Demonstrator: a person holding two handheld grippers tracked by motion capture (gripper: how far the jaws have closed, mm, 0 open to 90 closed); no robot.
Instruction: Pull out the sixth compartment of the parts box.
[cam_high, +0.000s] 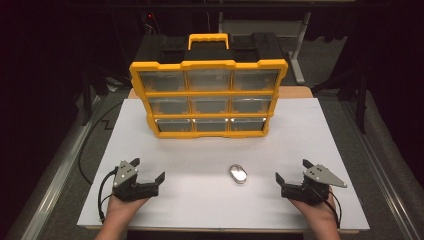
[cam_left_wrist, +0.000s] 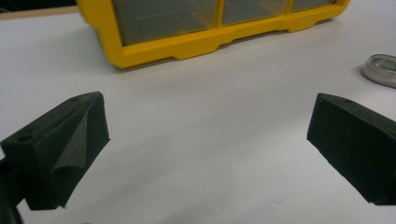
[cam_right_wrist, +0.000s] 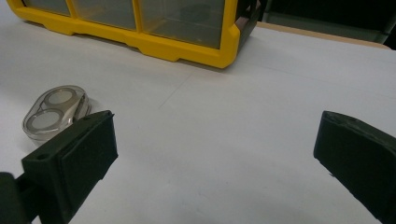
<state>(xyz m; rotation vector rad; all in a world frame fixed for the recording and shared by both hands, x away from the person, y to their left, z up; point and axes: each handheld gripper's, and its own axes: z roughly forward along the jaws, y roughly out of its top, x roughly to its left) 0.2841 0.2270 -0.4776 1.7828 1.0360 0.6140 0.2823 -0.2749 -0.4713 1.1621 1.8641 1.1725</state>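
While both hands rest at the near edge of the white tabletop (cam_high: 210, 200), the left gripper (cam_high: 148, 171) and right gripper (cam_high: 292, 171) each have their fingers spread wide, holding nothing. A small clear oval case (cam_high: 238, 173) with two round discs inside lies flat between them, nearer the right gripper. A yellow nine-drawer organizer (cam_high: 208, 97) stands upright farther back, well apart from both.

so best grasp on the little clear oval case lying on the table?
Grip the clear oval case across its narrow width, jaws on the two long sides, coming from above. It lies flat and low on the white table, so a side approach has little to catch. The right gripper, open, looks nearer.
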